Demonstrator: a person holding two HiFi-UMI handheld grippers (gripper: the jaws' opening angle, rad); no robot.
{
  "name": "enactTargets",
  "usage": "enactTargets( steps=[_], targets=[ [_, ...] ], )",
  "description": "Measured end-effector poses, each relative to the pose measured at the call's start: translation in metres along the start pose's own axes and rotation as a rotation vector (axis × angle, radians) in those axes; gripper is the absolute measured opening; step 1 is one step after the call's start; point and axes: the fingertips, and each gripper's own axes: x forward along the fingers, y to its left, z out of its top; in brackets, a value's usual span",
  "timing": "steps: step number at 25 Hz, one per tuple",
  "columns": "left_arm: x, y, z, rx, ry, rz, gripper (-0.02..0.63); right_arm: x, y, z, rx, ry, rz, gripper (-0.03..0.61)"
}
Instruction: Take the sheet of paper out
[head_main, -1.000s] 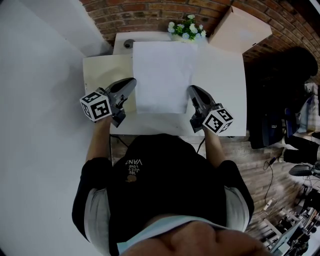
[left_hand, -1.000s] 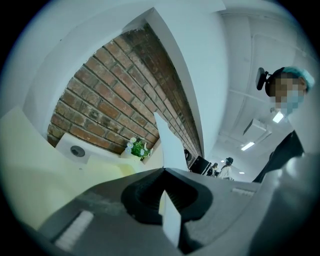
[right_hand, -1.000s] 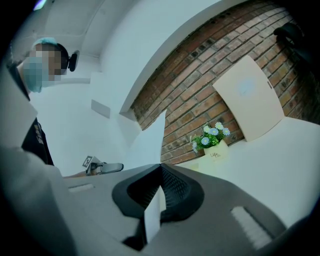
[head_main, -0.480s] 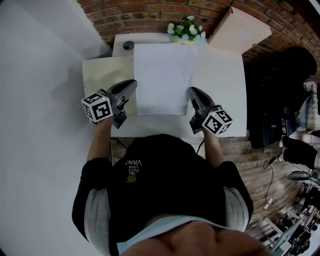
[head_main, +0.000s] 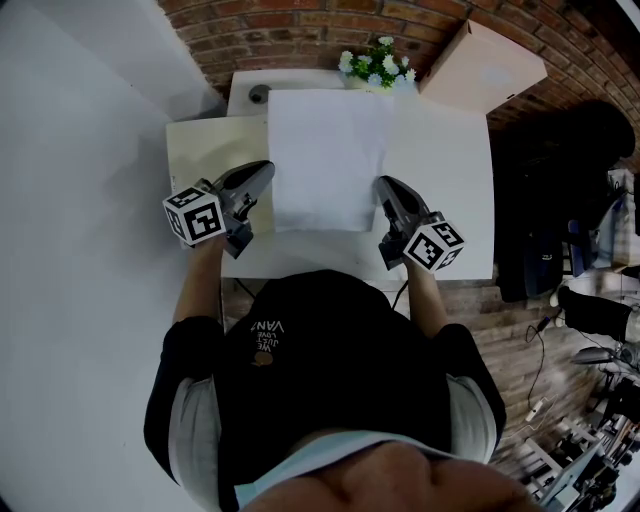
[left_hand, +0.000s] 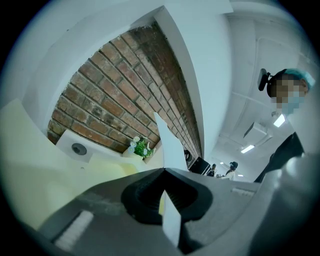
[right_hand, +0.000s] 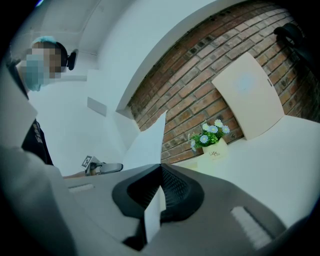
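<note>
I work two claws, with one white rectangular sheet of paper (head_main: 325, 150) stretched between them, mid-frame in the head view over the one white table (head_main: 445, 170). My left claw (head_main: 263, 170) is clamped on the sheet's left edge and my right claw (head_main: 384, 184) on its right edge. In each gripper view the paper rises out of the pinched jaws. One cream mat (head_main: 215, 140) lies at left. One white flower pot (right_hand: 215, 150), right of centre, reads "Life". One beige board (head_main: 485, 60) leans at upper right.

Head view looks steeply down; all views share the sheet (head_main: 325, 160).
</note>
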Motion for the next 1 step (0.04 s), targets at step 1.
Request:
enactTargets(
  steps=[1],
  targets=[
    [0.0003,0.0009,0.0007,0.000,-0.001,0.000,0.000,0.0011,-0.0004,0.0004,0.000,0.000,0.000,-0.002]
  ],
)
